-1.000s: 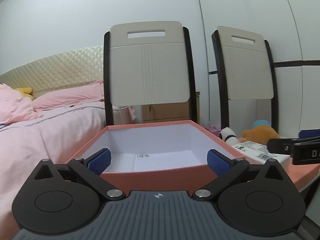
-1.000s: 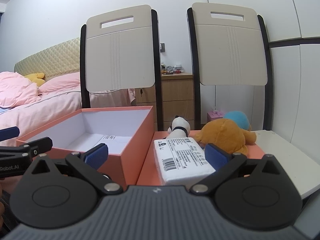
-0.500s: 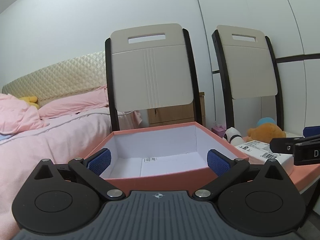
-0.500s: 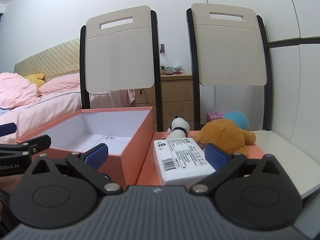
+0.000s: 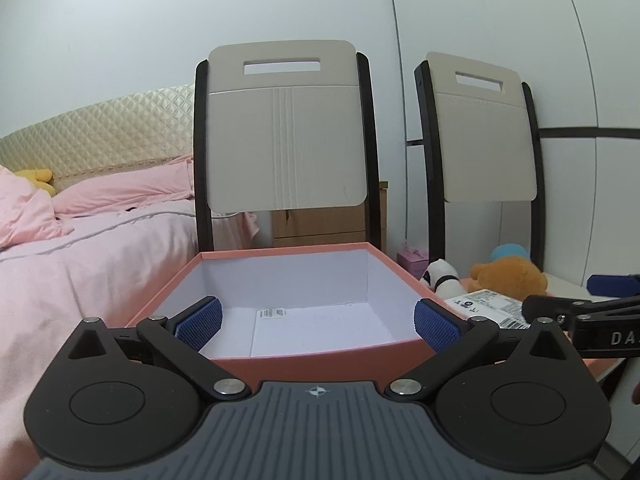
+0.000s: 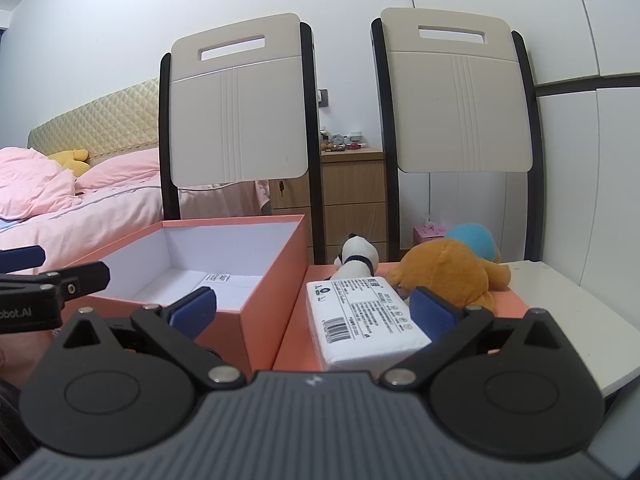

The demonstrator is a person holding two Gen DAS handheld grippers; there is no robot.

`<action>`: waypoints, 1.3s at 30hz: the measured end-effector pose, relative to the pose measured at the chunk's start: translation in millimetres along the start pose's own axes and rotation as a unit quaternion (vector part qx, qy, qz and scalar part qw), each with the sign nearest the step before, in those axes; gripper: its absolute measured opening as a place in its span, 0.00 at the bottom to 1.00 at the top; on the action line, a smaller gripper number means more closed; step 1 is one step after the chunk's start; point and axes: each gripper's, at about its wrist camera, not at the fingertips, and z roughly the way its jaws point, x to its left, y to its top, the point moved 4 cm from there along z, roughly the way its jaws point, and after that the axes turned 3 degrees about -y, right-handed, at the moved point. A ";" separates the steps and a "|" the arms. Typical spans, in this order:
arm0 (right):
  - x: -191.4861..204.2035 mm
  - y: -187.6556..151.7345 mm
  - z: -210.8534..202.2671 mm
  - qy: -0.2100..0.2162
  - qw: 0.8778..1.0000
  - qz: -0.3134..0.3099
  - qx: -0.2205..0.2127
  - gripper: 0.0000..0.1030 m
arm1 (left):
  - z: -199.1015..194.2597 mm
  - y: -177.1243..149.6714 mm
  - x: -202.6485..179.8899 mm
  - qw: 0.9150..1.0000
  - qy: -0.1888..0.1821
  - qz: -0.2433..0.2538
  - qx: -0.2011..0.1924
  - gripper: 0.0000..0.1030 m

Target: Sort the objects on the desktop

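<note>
Facing the orange box (image 5: 312, 364), the left gripper (image 5: 316, 322) holds its two blue pads wide apart with nothing between them; the near wall of the box spans the gap, and the left pad (image 5: 200, 322) sits over the box's near left corner while the right pad (image 5: 435, 326) sits at its near right corner. The box is open at the top, white inside, and carries a small printed label (image 5: 271, 313) on its floor. The left gripper points level and forward, toward the left chair back (image 5: 286, 132). The right gripper (image 6: 312, 310) is likewise spread open and grips nothing. A white packet (image 6: 362, 326) with a barcode lies flat on the orange lid surface (image 6: 294, 340), between the right gripper's pads but nearer the right pad (image 6: 432, 314); contact with that pad cannot be determined. The left pad (image 6: 194, 312) of the right gripper overlaps the box's near right corner (image 6: 264, 320). Behind the packet rest a black-and-white plush (image 6: 358, 258), touching the packet's far end, and an orange plush (image 6: 448, 272) just beside it, with a blue plush (image 6: 474, 240) behind. The right gripper points level and forward, toward the gap between the two chair backs. Both grippers stand side by side, each visible at the edge of the other's view.
</note>
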 end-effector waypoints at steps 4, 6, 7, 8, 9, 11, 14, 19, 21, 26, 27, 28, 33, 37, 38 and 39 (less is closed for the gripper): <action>0.1 0.2 0.0 -0.001 1.000 0.000 0.000 1.00 | -1.0 0.1 1.2 1.000 0.013 0.007 -0.013 1.00; 0.2 0.2 -0.3 0.000 1.000 0.000 -0.001 1.00 | -3.7 1.1 0.8 0.999 0.024 0.013 -0.029 1.00; 0.4 0.2 -0.4 0.000 1.000 0.000 -0.001 1.00 | -4.4 1.5 0.5 0.999 0.027 0.016 -0.034 1.00; 0.5 0.2 -0.6 0.000 1.000 0.000 -0.001 1.00 | -5.0 1.7 0.3 0.999 0.029 0.018 -0.039 1.00; 0.4 0.2 -0.7 0.000 1.000 0.000 -0.001 1.00 | -6.5 2.6 -0.1 0.998 0.031 0.020 -0.047 1.00; 0.0 0.3 -0.9 0.000 1.000 0.000 -0.001 1.00 | -10.5 4.8 -1.0 0.997 0.036 0.024 -0.064 1.00; -0.1 0.0 -0.9 0.000 1.000 0.001 -0.001 1.00 | -13.2 7.7 -0.8 0.996 0.038 0.021 -0.075 1.00; 0.5 -0.3 -0.7 -0.001 1.000 -0.001 -0.001 1.00 | -8.7 7.1 1.3 0.999 0.022 0.010 -0.046 1.00; 0.5 -0.4 -0.6 -0.002 1.000 -0.001 -0.001 1.00 | -9.0 7.1 1.0 0.999 0.024 0.012 -0.043 1.00; 1.3 -0.9 -0.4 -0.003 1.000 -0.003 -0.001 1.00 | -8.9 5.1 3.9 1.000 -0.005 -0.004 -0.028 1.00; 0.9 -0.8 -0.6 -0.002 1.000 -0.003 -0.001 1.00 | -9.1 4.9 4.6 1.000 -0.009 -0.007 -0.027 1.00; 0.1 -0.5 -1.1 -0.002 1.000 -0.003 -0.001 1.00 | -9.5 4.3 5.2 1.000 -0.014 -0.011 -0.026 1.00; -0.2 -0.4 -1.8 -0.004 1.000 -0.004 -0.002 1.00 | -9.9 3.0 8.8 0.999 -0.020 -0.028 -0.028 1.00; -0.8 -0.5 -2.7 -0.005 1.000 -0.005 -0.003 1.00 | -9.9 1.6 10.3 0.998 -0.027 -0.043 -0.027 1.00; -0.9 -0.5 -3.0 -0.005 1.000 -0.006 -0.003 1.00 | -9.7 1.6 9.9 0.999 -0.023 -0.041 -0.027 1.00; -1.1 -0.5 -3.2 -0.005 1.000 -0.006 -0.003 1.00 | -9.5 1.6 9.2 0.999 -0.017 -0.039 -0.028 1.00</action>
